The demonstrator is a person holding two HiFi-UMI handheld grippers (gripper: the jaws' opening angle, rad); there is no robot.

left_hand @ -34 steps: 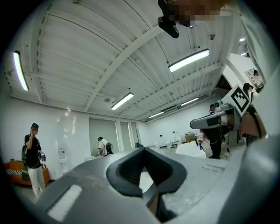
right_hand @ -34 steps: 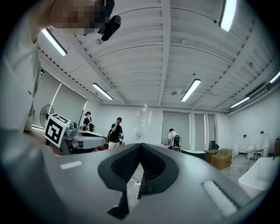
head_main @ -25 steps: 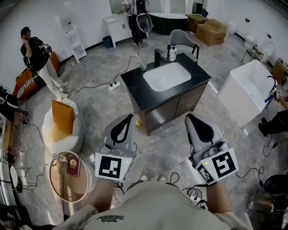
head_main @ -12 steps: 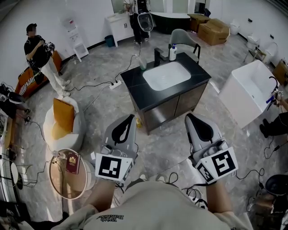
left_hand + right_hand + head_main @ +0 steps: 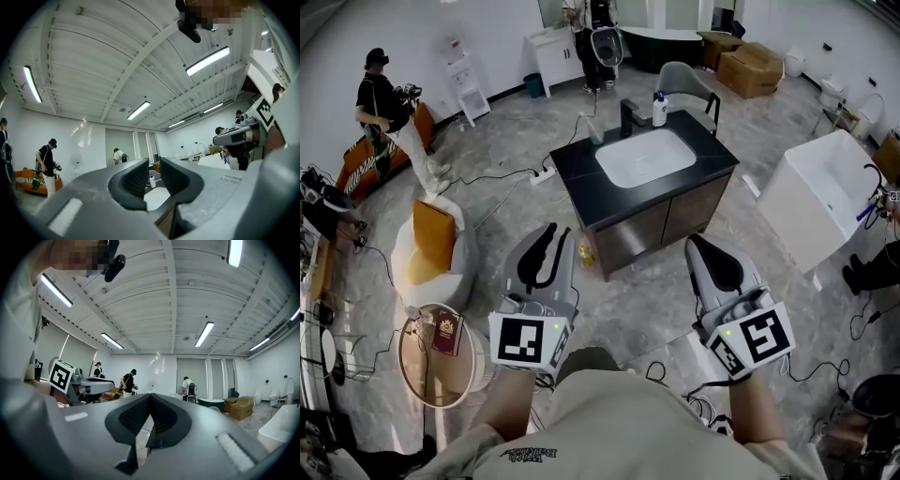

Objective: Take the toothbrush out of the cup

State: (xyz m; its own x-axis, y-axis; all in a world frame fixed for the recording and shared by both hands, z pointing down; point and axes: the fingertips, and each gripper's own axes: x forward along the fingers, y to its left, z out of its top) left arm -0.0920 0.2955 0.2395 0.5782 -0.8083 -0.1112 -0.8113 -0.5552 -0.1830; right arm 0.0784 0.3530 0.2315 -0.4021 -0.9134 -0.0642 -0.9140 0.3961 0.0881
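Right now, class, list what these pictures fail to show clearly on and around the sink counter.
- Head view: the clear thing on the counter corner is too small to tell as cup or toothbrush.
- Left gripper view: the left gripper, jaws opening on nothing, hides the counter except the bottle and basin.
- Right gripper view: no counter shows past the shut right gripper.

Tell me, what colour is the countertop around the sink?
Black countertop, with a white basin set in it; the head view shows it best.
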